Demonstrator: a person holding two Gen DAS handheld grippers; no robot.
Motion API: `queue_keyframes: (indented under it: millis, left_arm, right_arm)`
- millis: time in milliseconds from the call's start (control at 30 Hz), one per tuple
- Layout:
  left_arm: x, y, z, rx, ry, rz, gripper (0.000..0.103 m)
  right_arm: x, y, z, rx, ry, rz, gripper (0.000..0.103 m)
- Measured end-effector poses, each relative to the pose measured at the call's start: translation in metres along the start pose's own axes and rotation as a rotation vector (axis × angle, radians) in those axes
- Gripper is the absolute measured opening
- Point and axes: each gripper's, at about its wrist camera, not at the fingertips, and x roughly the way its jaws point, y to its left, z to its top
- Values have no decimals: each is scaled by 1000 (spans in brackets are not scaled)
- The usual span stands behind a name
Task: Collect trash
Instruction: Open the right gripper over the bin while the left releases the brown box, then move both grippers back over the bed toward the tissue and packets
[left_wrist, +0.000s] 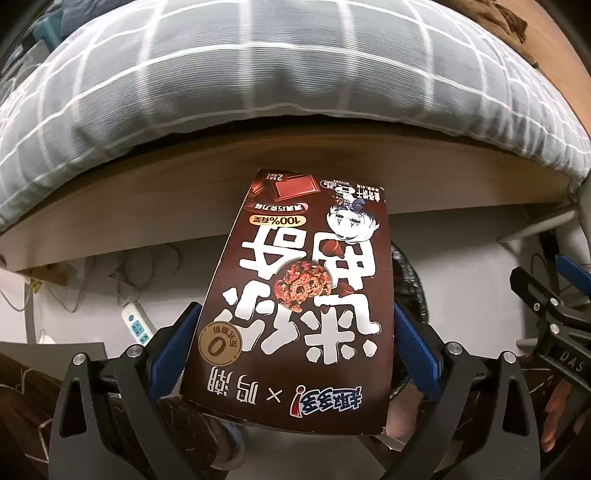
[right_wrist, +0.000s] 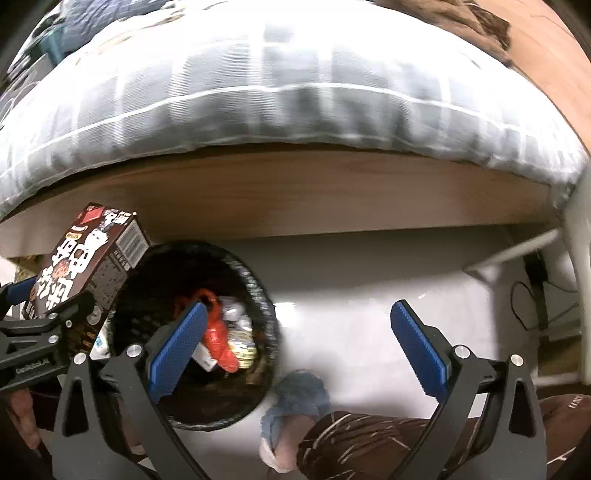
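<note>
The left gripper (left_wrist: 295, 343) clamps a brown biscuit box (left_wrist: 303, 295) between its two blue pads (left_wrist: 173, 350), one pad pressed on each long side, with the printed front of the box facing the camera and its lettering upside down. In the right wrist view the same box (right_wrist: 88, 266) sits at about 9 o'clock, tilted, with its barcoded end uppermost and the left gripper (right_wrist: 48, 325) closed around its lower part; it hangs just beside the 10 o'clock edge of a black mesh waste basket (right_wrist: 266, 306), not inside it. The basket stands on a pale floor (right_wrist: 351, 295) and contains crumpled rubbish, including a red plastic bag (right_wrist: 218, 339) and light-coloured wrappers. The right gripper (right_wrist: 299, 347) has its jaws spread wide with nothing between them: one blue pad (right_wrist: 177, 350) lies over the mouth of the basket, the other (right_wrist: 417, 347) over bare floor toward 3 o'clock. At 12 o'clock in both views a bed (right_wrist: 295, 206) with a wooden side rail carries a grey checked quilt (right_wrist: 258, 92) overhanging the rail. At 6 o'clock in the right wrist view a blue slipper (right_wrist: 295, 402) and a brown patterned trouser leg (right_wrist: 369, 439) of the person are visible. In the left wrist view a white power strip (left_wrist: 136, 325) lies on the floor at about 8 o'clock.
</note>
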Motion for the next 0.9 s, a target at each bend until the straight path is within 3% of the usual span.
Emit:
queue_keyframes:
  millis: [400, 900]
  left_arm:
    - [5, -15, 2, 55, 0, -15, 95]
    - [-2, -25, 7, 68, -48, 41, 97]
  right_arm:
    - [10, -39, -12, 62, 14, -16, 95]
    - [-4, -24, -2, 40, -30, 5, 95]
